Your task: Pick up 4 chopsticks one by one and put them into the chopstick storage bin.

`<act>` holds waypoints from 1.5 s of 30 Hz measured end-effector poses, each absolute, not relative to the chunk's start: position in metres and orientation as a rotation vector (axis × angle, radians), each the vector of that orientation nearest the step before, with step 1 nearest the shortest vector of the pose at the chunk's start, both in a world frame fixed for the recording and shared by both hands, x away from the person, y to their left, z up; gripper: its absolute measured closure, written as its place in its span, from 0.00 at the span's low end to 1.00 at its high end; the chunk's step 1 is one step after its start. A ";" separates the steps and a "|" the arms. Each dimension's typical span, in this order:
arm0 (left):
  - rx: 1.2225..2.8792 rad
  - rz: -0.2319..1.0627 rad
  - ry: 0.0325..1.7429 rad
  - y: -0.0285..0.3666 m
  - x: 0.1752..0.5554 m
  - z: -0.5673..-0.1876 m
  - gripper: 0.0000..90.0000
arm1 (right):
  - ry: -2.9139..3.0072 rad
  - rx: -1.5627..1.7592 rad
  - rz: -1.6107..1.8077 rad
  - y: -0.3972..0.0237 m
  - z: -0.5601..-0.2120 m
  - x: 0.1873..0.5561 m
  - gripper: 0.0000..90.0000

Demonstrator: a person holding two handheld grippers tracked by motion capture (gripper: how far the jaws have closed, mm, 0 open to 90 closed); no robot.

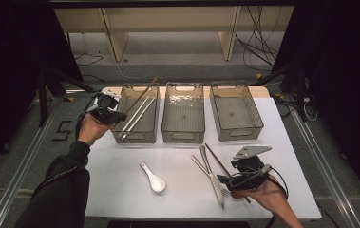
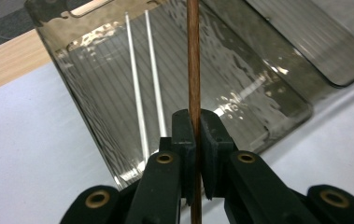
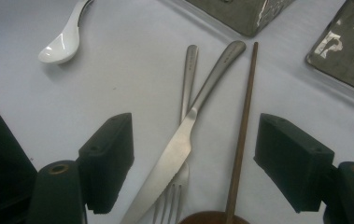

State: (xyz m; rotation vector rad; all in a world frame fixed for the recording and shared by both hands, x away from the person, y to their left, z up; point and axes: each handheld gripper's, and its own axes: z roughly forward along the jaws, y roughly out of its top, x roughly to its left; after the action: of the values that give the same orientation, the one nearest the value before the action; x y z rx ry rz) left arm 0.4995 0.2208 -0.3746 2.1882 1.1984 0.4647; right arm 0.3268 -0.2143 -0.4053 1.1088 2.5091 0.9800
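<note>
My left gripper (image 1: 117, 115) hovers at the left bin's (image 1: 120, 135) near-left corner, shut on a brown wooden chopstick (image 1: 142, 95) that slants up over the bin. In the left gripper view the black pads (image 2: 184, 135) pinch this chopstick (image 2: 194, 65) upright above the bin (image 2: 258, 93), where two silver chopsticks (image 2: 137, 88) lie. My right gripper (image 1: 230, 179) rests open at the front right. Between its wide-apart jaws (image 3: 195, 140) lie a knife (image 3: 179, 144), a fork (image 3: 189, 70) and another brown wooden stick (image 3: 242, 121).
Three translucent grey bins stand in a row at the back; the middle bin (image 1: 183, 137) and right bin (image 1: 237, 135) hold nothing. A white ceramic spoon (image 1: 153, 178) lies on the white table (image 1: 120, 190) at front centre. The table's edges drop to the floor on both sides.
</note>
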 end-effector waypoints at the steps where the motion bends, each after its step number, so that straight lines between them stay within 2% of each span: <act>1: 2.187 0.463 1.203 0.221 0.501 -0.376 0.95 | 2.511 1.106 0.979 -0.214 -0.405 0.327 0.32; 16: 2.144 0.442 1.324 0.217 0.524 -0.398 0.93 | 2.514 1.106 0.986 -0.214 -0.405 0.328 0.32; 17: 2.150 0.433 1.327 0.217 0.524 -0.398 0.91 | 2.515 1.107 0.986 -0.214 -0.405 0.327 0.32; 19: 2.168 0.417 1.331 0.215 0.523 -0.399 0.76 | 2.513 1.103 0.989 -0.214 -0.404 0.327 0.32; 20: 2.175 0.408 1.326 0.215 0.521 -0.398 0.72 | 2.514 1.103 0.989 -0.214 -0.404 0.327 0.32; 30: 2.086 0.357 1.215 0.214 0.482 -0.373 0.40 | 2.505 1.120 0.958 -0.217 -0.405 0.330 0.32; 35: 2.080 0.334 1.134 0.209 0.452 -0.367 0.31 | 2.494 1.147 0.906 -0.221 -0.407 0.333 0.33; 45: 2.039 0.283 1.042 0.197 0.413 -0.368 0.21 | 2.537 1.210 0.747 -0.225 -0.419 0.348 0.43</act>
State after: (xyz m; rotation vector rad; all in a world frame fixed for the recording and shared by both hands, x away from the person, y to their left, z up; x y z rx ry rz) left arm 0.4126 0.1974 -0.3682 2.0387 1.0422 0.2825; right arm 0.3476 -0.2252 -0.4193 1.2104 2.5368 0.7466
